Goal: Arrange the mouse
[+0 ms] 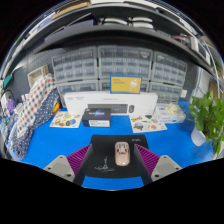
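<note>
A small beige mouse [121, 153] lies on a black mouse pad [101, 163] on the blue table [60, 143]. My gripper [113, 154] is open. Its two fingers with purple pads [73, 160] stand wide apart at either side of the mouse pad. The mouse rests on the pad between the fingers, nearer the right one, with a clear gap at both sides. Nothing is held.
Beyond the pad stand a small black box [97, 118] and a long white box [108, 101]. Papers lie at the left [65, 120] and right [148, 124]. A green plant [210, 116] is at the far right, a patterned cloth [35, 105] at the left, drawer shelves [110, 68] behind.
</note>
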Demonstrator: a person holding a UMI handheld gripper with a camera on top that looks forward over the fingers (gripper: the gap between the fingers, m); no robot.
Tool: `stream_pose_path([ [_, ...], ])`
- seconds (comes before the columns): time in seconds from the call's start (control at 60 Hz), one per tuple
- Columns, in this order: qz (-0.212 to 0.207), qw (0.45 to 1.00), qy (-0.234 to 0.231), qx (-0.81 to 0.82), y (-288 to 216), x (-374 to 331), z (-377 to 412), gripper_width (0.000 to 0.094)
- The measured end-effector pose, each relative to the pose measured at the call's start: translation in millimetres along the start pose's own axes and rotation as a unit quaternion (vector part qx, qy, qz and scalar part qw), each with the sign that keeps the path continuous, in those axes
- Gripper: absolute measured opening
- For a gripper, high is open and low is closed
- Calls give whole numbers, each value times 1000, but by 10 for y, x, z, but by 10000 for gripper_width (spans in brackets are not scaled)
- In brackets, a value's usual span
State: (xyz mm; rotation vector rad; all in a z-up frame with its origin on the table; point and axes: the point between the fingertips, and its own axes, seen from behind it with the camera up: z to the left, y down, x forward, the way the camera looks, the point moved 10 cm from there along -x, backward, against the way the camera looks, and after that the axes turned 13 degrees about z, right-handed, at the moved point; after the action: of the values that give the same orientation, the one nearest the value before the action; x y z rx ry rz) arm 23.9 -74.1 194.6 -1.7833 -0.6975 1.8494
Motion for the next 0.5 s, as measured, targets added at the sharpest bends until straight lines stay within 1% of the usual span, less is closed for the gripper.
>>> stream_pose_path([
  [0.133,-36,999,5,6,87,-525,108,833],
  [0.283,-63,998,8,4,188,-966,204,834],
  [0.5,-62,998,16,-4,395,-1241,284,831],
])
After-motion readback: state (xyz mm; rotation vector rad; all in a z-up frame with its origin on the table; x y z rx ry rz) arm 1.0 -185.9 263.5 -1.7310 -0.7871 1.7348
